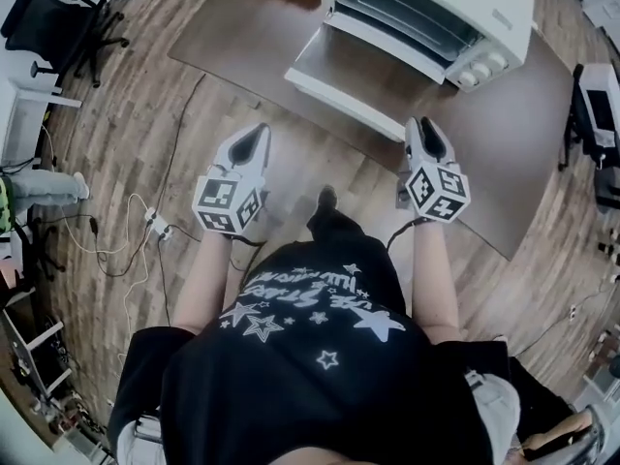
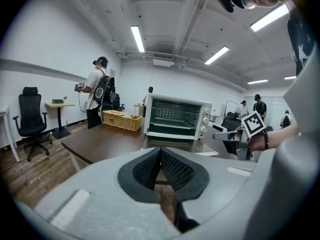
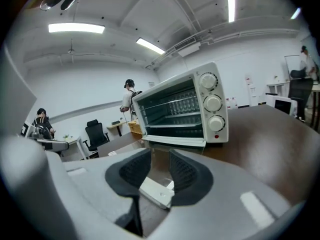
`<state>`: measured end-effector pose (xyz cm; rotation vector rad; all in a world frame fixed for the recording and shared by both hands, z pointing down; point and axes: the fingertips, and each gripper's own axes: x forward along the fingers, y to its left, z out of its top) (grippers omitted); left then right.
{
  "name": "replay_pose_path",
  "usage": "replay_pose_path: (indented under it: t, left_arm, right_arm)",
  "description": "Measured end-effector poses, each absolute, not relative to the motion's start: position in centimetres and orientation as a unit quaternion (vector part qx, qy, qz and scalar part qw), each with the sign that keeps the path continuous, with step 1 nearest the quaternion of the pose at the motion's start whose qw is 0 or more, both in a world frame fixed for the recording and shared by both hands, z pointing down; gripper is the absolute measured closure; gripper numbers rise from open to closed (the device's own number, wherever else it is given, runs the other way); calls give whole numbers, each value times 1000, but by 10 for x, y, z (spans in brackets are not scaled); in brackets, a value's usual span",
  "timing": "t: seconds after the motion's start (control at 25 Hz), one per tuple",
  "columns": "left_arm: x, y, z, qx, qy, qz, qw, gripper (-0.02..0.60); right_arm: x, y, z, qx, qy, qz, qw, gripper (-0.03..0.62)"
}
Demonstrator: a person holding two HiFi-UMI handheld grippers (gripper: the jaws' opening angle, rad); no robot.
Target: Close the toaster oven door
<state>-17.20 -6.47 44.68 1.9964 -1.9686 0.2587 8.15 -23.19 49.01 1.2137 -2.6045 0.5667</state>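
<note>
At the table's (image 1: pixel 504 143) near edge, I am holding the right gripper (image 1: pixel 423 132) against the right end of the open door (image 1: pixel 358 66). Its jaws are standing partly apart and pinching the white handle (image 3: pixel 156 193), which is lying across the gap between the pads. Further back on the table, the oven (image 1: pixel 436 17) is sitting with its door folded down flat toward me and the racks showing. From the right gripper (image 3: pixel 157 156) the oven (image 3: pixel 180 109) is standing just ahead and slightly left, knobs on its right. I am keeping the left gripper (image 1: pixel 257 136) off the table, over the floor (image 1: pixel 126 114), well apart from the door. Its jaws are pressed together on nothing (image 2: pixel 160 154), pointing at the oven (image 2: pixel 177 116).
</note>
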Motion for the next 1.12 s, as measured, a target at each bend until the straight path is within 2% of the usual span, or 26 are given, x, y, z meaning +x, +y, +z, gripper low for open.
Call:
replay_pose_path:
  t: [0.48, 1.12]
  left_arm:
    - [-168, -150, 446, 762, -619, 119, 150, 571]
    - [-214, -154, 474, 820, -531, 149, 154, 571]
  right_arm:
    - [117, -252, 490, 498, -837, 208, 89, 474]
    - [108, -171, 509, 606, -756, 221, 108, 474]
